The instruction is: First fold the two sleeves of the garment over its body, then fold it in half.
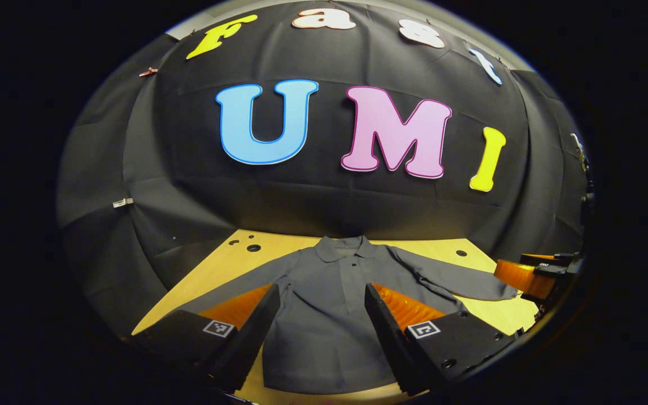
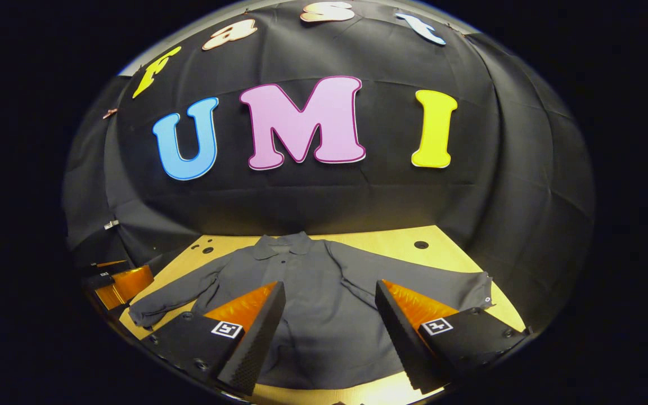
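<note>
Grey shirt [image 1: 324, 315] lies flat ahead of both tools, left tool [image 1: 319, 322] and right tool [image 2: 329, 326], each spread wide, grasping nothing. Pinching body cloth along with a sleeve [image 2: 442, 278] could drag everything askew.

Garment [image 1: 324, 315] lies flat on table [image 1: 234, 264], sleeves spread sideways.

A pale wooden table [image 2: 448, 239] bears a grey shirt [image 2: 313, 292], seemingly flat with sleeves outspread

A recording booth: black cloth wall [image 1: 324, 202] behind a drilled wooden table [image 1: 234, 256].
</note>
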`<state>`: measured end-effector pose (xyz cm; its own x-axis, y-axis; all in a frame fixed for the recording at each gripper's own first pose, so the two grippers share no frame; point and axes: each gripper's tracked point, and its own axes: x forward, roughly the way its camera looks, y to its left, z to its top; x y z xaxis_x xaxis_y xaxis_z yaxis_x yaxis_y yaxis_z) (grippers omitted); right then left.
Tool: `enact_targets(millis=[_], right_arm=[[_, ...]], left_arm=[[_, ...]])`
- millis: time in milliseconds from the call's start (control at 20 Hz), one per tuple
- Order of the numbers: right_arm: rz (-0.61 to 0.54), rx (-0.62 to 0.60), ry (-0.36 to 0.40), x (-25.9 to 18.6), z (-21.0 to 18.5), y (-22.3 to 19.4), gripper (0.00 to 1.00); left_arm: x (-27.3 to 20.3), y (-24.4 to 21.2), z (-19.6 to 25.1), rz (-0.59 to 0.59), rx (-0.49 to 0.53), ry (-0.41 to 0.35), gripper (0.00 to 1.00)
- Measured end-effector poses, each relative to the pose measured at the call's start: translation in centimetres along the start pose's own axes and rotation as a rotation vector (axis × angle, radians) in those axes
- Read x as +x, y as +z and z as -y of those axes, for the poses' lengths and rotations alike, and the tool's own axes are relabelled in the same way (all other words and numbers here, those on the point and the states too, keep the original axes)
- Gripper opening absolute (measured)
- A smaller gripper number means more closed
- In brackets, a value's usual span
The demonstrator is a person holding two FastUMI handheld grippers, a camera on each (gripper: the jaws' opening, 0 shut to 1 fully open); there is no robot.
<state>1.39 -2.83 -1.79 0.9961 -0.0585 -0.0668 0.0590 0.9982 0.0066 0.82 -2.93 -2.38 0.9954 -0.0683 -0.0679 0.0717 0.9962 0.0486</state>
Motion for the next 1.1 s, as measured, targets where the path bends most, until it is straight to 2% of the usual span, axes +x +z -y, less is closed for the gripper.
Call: enact_targets(millis=[250,550,700,850,950,1100], right_arm=[[0.007,0.003,0.008,0.6,0.5,0.5,0.99],[0.018,0.013,-0.005,2.6,3.4,1.6,0.99],[0.007,0.01,-0.012,4.0,5.7,1.5,0.99],[0.012,-0.001,-0.02,5.7,8.3,0.7,0.99],[-0.013,-0.004,-0.048,6.8,10.4,-0.3,0.99],[-0.031,0.021,-0.121,8.0,14.1,-0.8,0.99]], left_arm=[[0.1,0.2,0.1,0.008,-0.039,0.006,0.96],[0.3,0.0,-0.6,0.009,-0.034,0.079,0.96],[1.3,0.9,-2.2,0.04,0.002,0.159,0.95],[2.2,1.6,-3.4,0.078,-0.011,0.231,0.96],[2.9,1.1,-3.7,0.062,-0.038,0.261,0.96],[3.0,0.8,-2.9,0.036,-0.056,0.245,0.96]])
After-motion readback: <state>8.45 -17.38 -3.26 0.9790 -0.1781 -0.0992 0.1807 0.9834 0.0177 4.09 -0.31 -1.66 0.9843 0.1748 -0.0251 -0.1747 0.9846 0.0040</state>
